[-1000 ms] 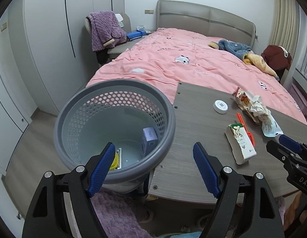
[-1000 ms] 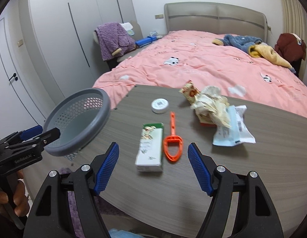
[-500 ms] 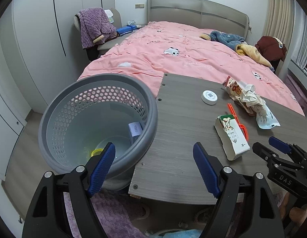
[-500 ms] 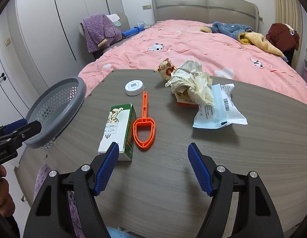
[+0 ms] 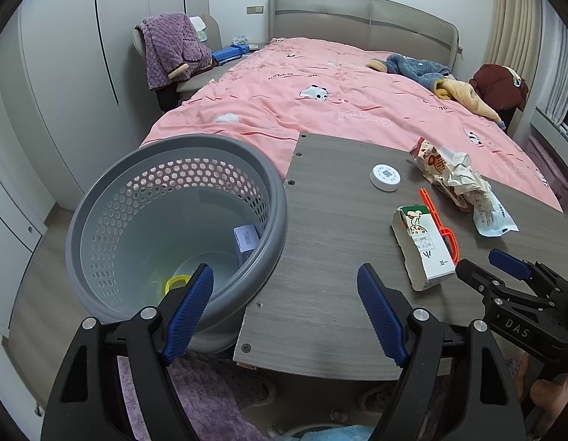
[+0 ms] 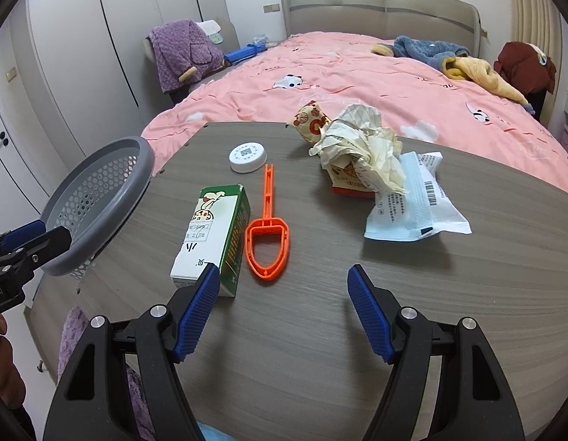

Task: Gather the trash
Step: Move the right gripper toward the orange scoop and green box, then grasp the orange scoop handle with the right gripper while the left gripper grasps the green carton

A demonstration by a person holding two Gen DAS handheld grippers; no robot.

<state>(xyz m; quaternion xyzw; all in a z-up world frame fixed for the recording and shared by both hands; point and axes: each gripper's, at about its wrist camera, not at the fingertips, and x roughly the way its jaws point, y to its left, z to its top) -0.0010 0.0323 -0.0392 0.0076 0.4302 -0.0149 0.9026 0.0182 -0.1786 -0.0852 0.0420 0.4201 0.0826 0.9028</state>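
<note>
Left wrist view, "DAS" on right tongs (image 5: 504,272), left tongs (image 5: 284,308), both spread, empty, carton (image 5: 421,248) print unreadable.

A green-white carton (image 6: 210,235) lies flat beside an orange scoop (image 6: 266,237), crumpled wrappers (image 6: 361,147) beyond.

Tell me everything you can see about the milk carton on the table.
The carton is a small white drink box with green sides and a cartoon figure printed on its face. It looks like coated cardboard, lying flat on the table, its top end dented. The orange scoop lies right beside it. No gripper touches it.
</note>
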